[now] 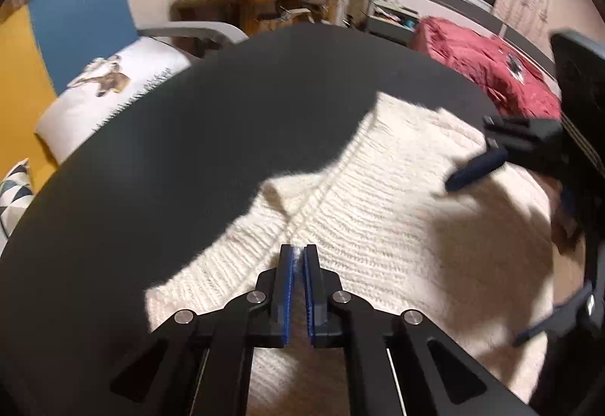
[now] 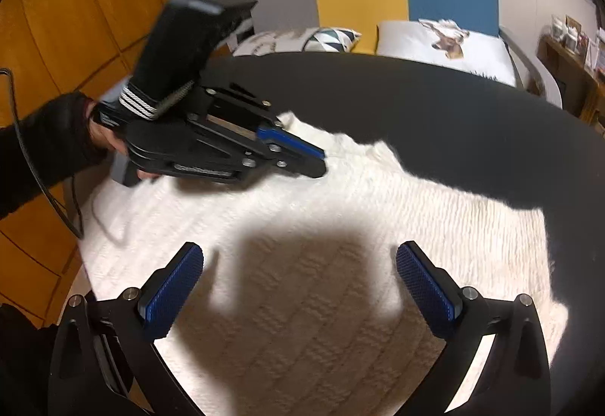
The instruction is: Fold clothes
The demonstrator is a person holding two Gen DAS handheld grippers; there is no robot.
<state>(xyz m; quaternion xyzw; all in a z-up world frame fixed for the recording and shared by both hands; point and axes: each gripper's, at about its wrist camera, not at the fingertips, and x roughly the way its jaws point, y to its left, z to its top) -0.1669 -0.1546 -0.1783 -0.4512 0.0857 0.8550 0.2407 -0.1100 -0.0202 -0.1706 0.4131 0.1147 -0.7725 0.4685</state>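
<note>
The cream knitted sweater point(image 1: 378, 212) lies mostly flat on the black round table point(image 1: 189, 151), folding barely begun, with the left gripper point(image 1: 298, 251) pinching a thin ridge of knit and the right gripper point(image 2: 298, 265) hovering wide open above it

— Both tools look the same to me: the left gripper point(image 1: 298, 257) and the right gripper point(image 2: 298, 265) are matte black linkages with round silver pivot screws.

— And blue ribbed pads point(image 2: 172, 289) on the inner faces of the fingers.

— See the boxy black handle, white cord wound round its base?

— Yes. A thin black cable trails beside the person's dark sleeve point(image 2: 45, 159).
</note>
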